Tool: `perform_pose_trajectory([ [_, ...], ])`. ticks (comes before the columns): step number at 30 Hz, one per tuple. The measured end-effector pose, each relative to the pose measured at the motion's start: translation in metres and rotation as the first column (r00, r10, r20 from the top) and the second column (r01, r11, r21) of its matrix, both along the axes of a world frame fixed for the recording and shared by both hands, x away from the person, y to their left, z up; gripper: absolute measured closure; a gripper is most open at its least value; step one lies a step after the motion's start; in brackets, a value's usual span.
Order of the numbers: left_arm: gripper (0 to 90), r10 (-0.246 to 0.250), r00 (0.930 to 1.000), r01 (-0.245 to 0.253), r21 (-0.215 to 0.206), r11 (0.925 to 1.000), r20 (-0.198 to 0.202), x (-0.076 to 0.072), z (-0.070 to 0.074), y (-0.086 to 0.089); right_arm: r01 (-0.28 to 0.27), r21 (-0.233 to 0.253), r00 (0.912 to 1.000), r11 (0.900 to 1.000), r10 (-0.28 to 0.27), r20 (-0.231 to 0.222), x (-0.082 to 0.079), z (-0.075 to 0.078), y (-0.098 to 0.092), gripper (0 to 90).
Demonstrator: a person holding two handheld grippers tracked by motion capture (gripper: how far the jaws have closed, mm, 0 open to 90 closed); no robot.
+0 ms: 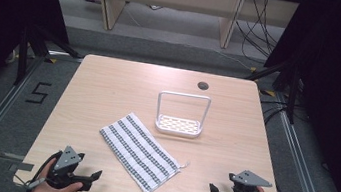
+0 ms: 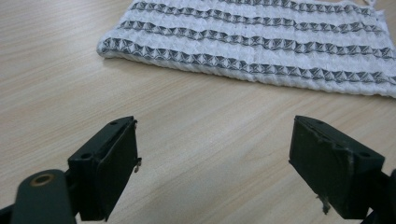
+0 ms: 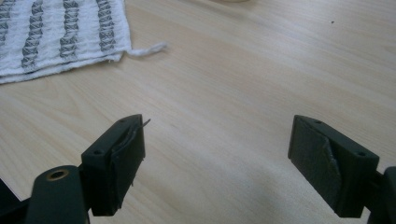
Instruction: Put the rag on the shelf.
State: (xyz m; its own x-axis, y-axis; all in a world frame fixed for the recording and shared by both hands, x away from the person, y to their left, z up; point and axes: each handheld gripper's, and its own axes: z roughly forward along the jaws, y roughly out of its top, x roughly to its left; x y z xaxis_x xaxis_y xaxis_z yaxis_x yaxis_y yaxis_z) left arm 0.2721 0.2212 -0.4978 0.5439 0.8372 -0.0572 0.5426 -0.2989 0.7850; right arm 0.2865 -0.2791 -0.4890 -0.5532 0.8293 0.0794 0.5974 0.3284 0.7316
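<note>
— What's on the wooden table (image 1: 110, 82)?

— I see a striped cloth (image 1: 140, 152) at lower centre, a white rack (image 1: 179, 125) just above it. My left gripper (image 1: 89, 175) and right gripper (image 1: 215, 191) sit wide apart-jawed, empty, at the bottom corners. Grey floor (image 1: 167, 30), cables (image 1: 264, 23) upper right.

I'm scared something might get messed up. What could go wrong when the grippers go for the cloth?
1. The striped cloth lies folded flat on the table, so a gripper might pinch just the top layer and it could unfold.
2. A loose thread sticks out at one corner and could snag.
3. The white rack stands just behind the cloth; dragging the cloth that way might bump it.
</note>
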Motion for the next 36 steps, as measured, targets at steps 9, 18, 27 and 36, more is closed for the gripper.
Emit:
perform_pose_trajectory([
  [9, 15.0, -0.06, 0.9981, 0.06, 0.043, 0.9973, 0.007, -0.003, 0.002, -0.006, -0.019, 0.0, 0.9998, 1.0, 0.019, 0.007, 0.0, 0.0, 0.001, 23.2],
  [18, 15.9, -0.103, 0.9947, 0.102, 0.003, 0.9947, 0.009, -0.01, 0.004, -0.027, -0.047, 0.007, 0.9985, 0.999, 0.047, 0.029, -0.001, 0.004, 0.007, 28.1],
  [27, 18.1, -0.199, 0.9795, 0.199, 0.007, 0.9799, -0.031, -0.02, 0.004, -0.054, -0.124, -0.021, 0.9915, 0.992, 0.125, 0.035, 0.003, 0.01, 0.024, 36.3],
  [36, 22.4, -0.278, 0.96, 0.279, 0.016, 0.9603, -0.033, -0.023, 0.003, -0.074, -0.203, -0.052, 0.9783, 0.978, 0.205, 0.031, 0.009, 0.013, 0.041, 40.5],
])
